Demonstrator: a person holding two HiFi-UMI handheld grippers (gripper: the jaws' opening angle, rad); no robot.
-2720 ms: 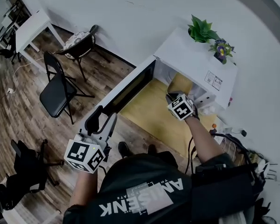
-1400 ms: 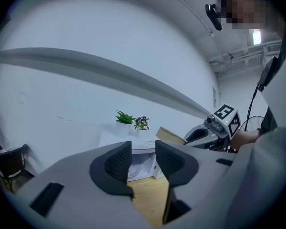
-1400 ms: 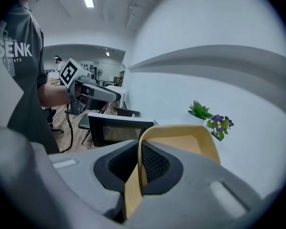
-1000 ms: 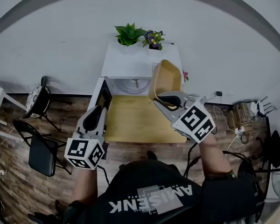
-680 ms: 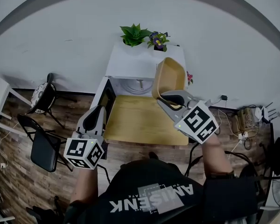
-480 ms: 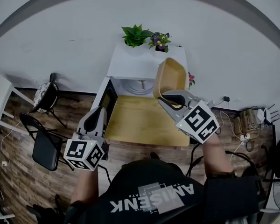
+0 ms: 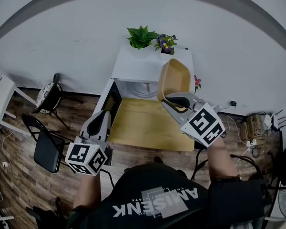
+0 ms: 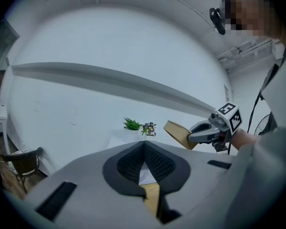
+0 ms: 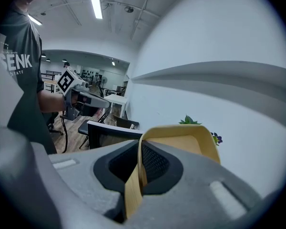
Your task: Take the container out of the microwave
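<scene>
The tan container (image 7: pixel 174 80) hangs tilted in the air before the open white microwave (image 7: pixel 148 61), above the right part of the yellow table (image 7: pixel 143 128). My right gripper (image 7: pixel 174 100) is shut on its near rim. In the right gripper view that rim (image 9: pixel 136 175) is pinched between the pads of my right gripper (image 9: pixel 139 162). My left gripper (image 7: pixel 101 117) is shut on nothing, low at the table's left by the open door (image 7: pixel 110 98). In the left gripper view its tips (image 8: pixel 144 146) meet, with the container (image 8: pixel 178 133) at the right.
Two potted plants (image 7: pixel 152 38) stand on the microwave's top. Black chairs (image 7: pixel 45 144) are on the wooden floor at the left. Cables and a power strip (image 7: pixel 250 128) lie at the right. A white wall runs behind the microwave.
Since the oldest frame my right gripper has come out of the microwave with the container, and my left gripper has left the door. Over the last second both barely move.
</scene>
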